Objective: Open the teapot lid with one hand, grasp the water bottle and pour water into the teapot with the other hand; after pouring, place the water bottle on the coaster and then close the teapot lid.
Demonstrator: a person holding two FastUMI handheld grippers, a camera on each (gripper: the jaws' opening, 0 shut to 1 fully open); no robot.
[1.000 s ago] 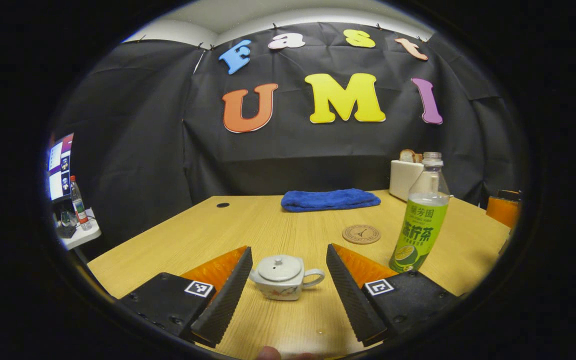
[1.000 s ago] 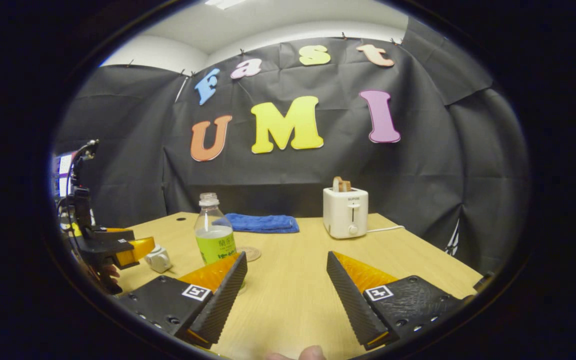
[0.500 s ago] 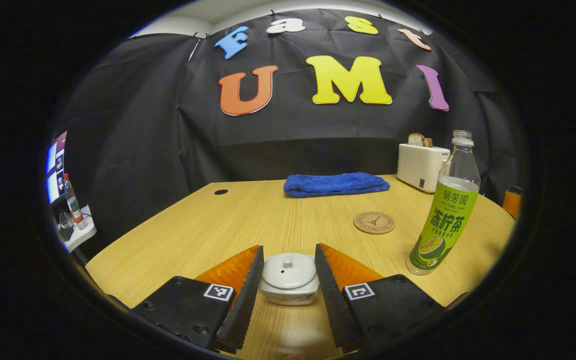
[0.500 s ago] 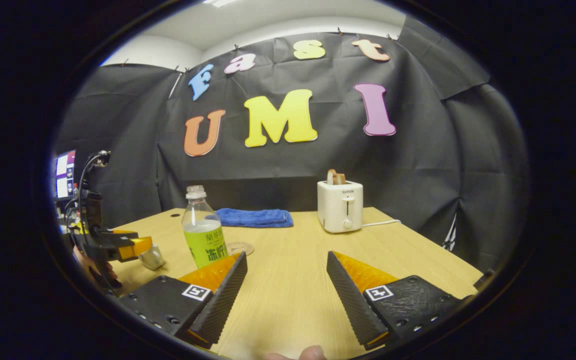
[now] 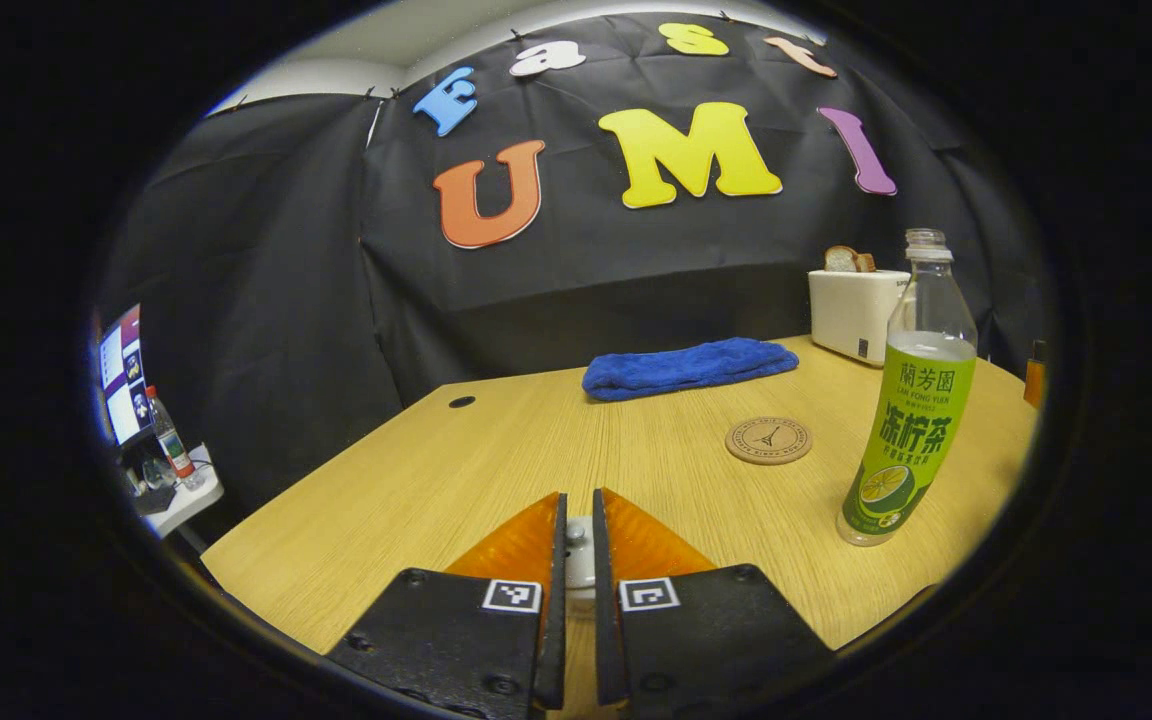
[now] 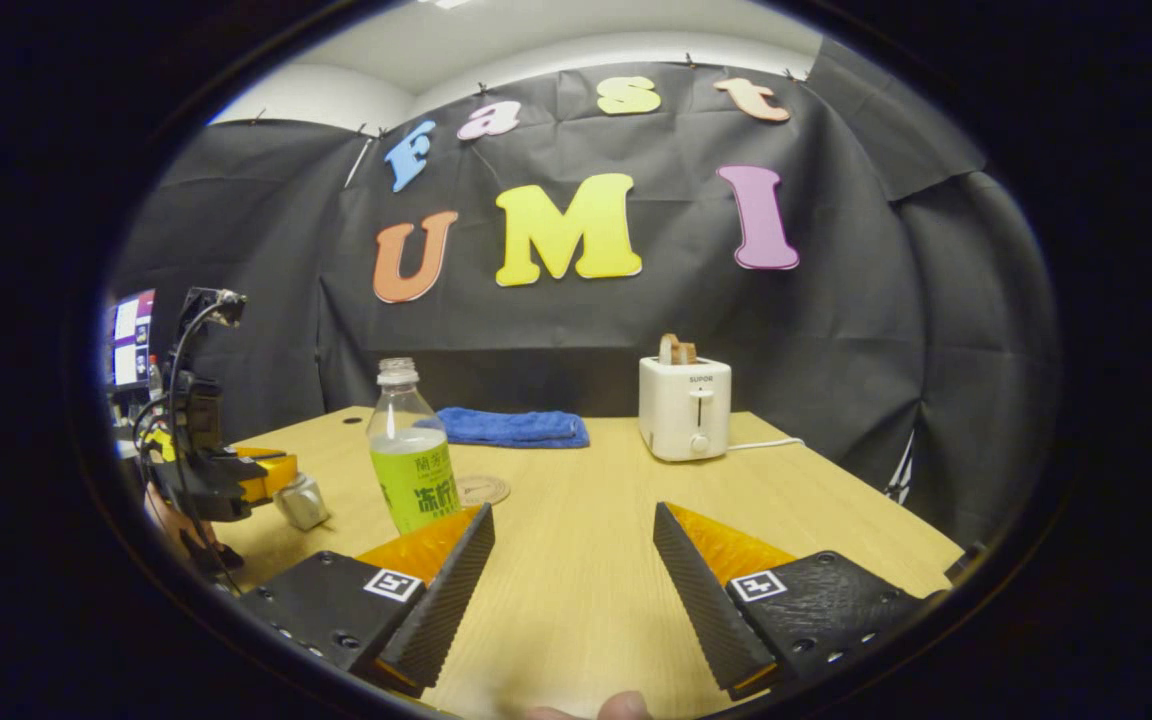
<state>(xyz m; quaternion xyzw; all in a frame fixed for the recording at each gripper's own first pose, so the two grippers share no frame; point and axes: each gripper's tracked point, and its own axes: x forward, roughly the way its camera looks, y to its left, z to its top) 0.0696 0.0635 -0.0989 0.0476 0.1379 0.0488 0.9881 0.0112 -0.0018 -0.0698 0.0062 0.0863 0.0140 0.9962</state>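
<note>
Left gripper (image 5: 576,600) first: its fingers are pinched down to a thin slit, and the little white knob of the teapot lid (image 5: 577,545) sits right in that slit with both fingers pressing on it. The teapot under it is mostly hidden behind the fingers in the left gripper view, but in the right gripper view you can see the teapot (image 6: 300,502) sitting on the bench (image 6: 576,560) at the near left edge, with the left gripper over it.

Right gripper (image 6: 573,570) is spread wide, fingers well apart, nothing between them, just hovering over bare wood toward the front of the bench.

Moving out from there, the water bottle (image 5: 910,400) stands upright with no cap on, green label, partly filled, to the right of the teapot. The round coaster (image 5: 768,440) lies flat just beside the bottle, a bit farther back. Behind that there's a folded blue towel (image 5: 688,367) near the back edge, and a white toaster (image 6: 684,407) with bread sticking up out of it at the back right.
</note>
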